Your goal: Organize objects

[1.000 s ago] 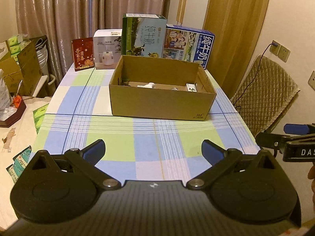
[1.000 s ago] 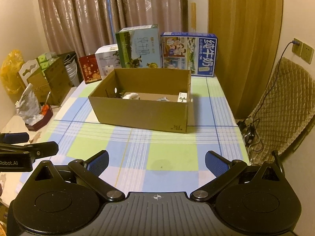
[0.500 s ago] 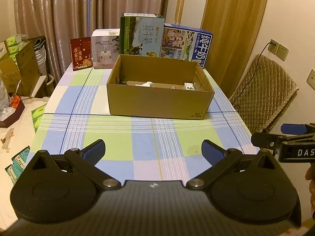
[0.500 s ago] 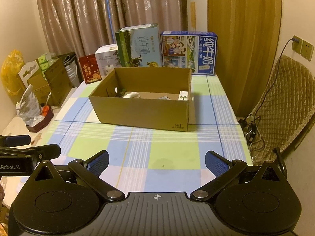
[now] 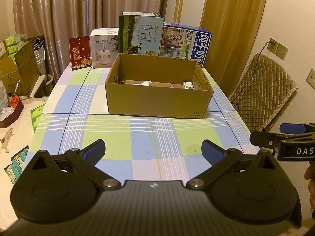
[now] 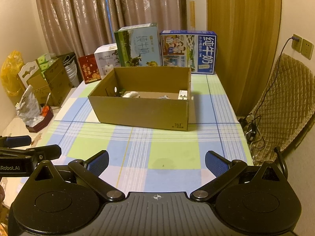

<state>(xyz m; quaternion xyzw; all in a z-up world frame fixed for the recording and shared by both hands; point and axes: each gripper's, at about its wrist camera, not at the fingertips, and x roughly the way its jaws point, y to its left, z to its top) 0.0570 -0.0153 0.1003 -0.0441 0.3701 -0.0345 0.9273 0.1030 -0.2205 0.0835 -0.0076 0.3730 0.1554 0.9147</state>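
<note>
An open cardboard box (image 5: pixel 157 104) stands on the checked tablecloth (image 5: pixel 110 135); it also shows in the right wrist view (image 6: pixel 140 112). Small items lie inside it: a white object (image 5: pixel 146 83) and a small white carton (image 5: pixel 188 85) by the right wall. My left gripper (image 5: pixel 153 150) is open and empty above the table's near edge, well short of the box. My right gripper (image 6: pixel 157 161) is open and empty, also short of the box. Each gripper shows at the edge of the other's view: the right one (image 5: pixel 283 137) and the left one (image 6: pixel 25 147).
Behind the box stand a green milk carton box (image 5: pixel 140 34), a blue milk box (image 5: pixel 186 43), a white humidifier box (image 5: pixel 103 49) and a red packet (image 5: pixel 79 53). A quilted chair (image 5: pixel 261 92) stands at the right. Cardboard boxes and clutter (image 5: pixel 17 66) stand left of the table.
Both grippers have drawn back and risen slightly, so the box looks a little farther away. Both stay open and empty.
</note>
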